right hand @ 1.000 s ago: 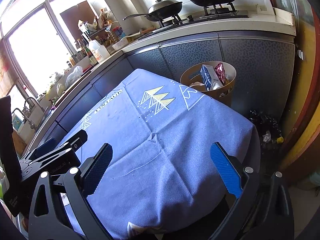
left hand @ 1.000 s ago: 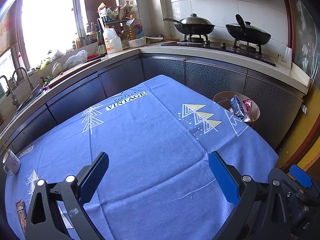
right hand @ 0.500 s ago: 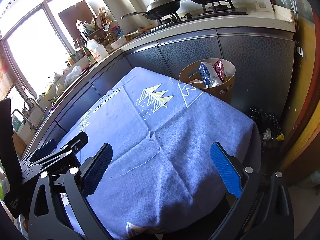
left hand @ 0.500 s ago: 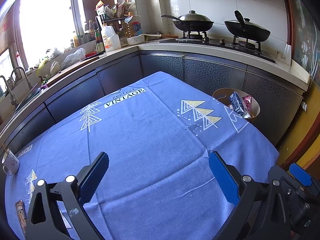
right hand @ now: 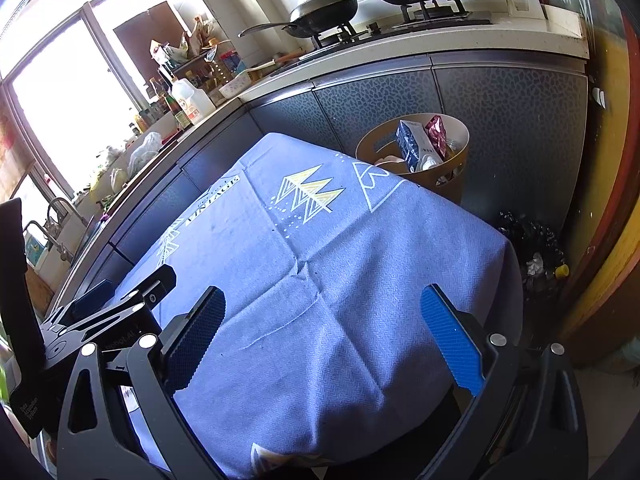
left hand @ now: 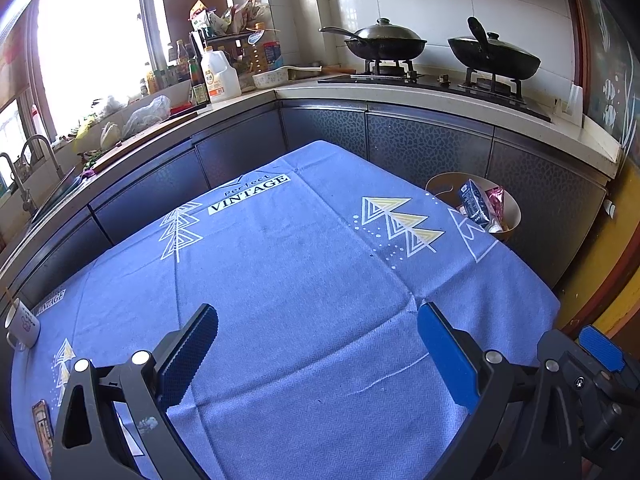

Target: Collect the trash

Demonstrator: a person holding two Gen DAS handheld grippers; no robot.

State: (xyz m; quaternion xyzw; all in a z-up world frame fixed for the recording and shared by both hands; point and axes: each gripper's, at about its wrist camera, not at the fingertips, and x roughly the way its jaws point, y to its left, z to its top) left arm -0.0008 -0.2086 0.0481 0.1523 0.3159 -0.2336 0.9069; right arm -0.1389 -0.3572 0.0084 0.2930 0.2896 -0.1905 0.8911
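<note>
A tan round trash bin (left hand: 514, 210) (right hand: 450, 178) stands on the floor past the table's far right corner, against the dark cabinets. Inside it sit a blue carton (left hand: 474, 200) (right hand: 412, 144) and a pink wrapper (left hand: 496, 198) (right hand: 436, 132). My left gripper (left hand: 318, 354) hovers open over the near part of the blue tablecloth (left hand: 300, 272), nothing between its fingers. My right gripper (right hand: 326, 338) is open too, above the table's near right corner, empty. The left gripper's body (right hand: 104, 320) shows at the left of the right wrist view.
A white mug (left hand: 20, 326) stands at the table's left edge. Counters wrap around the far sides with two woks (left hand: 386, 42) on a stove, bottles and a jug (left hand: 218, 76). Black litter and a yellow cap (right hand: 562, 270) lie on the floor by the bin.
Both views have shifted only slightly; the grippers stay open and empty over the table. Nothing on the table or in the bin has moved.
</note>
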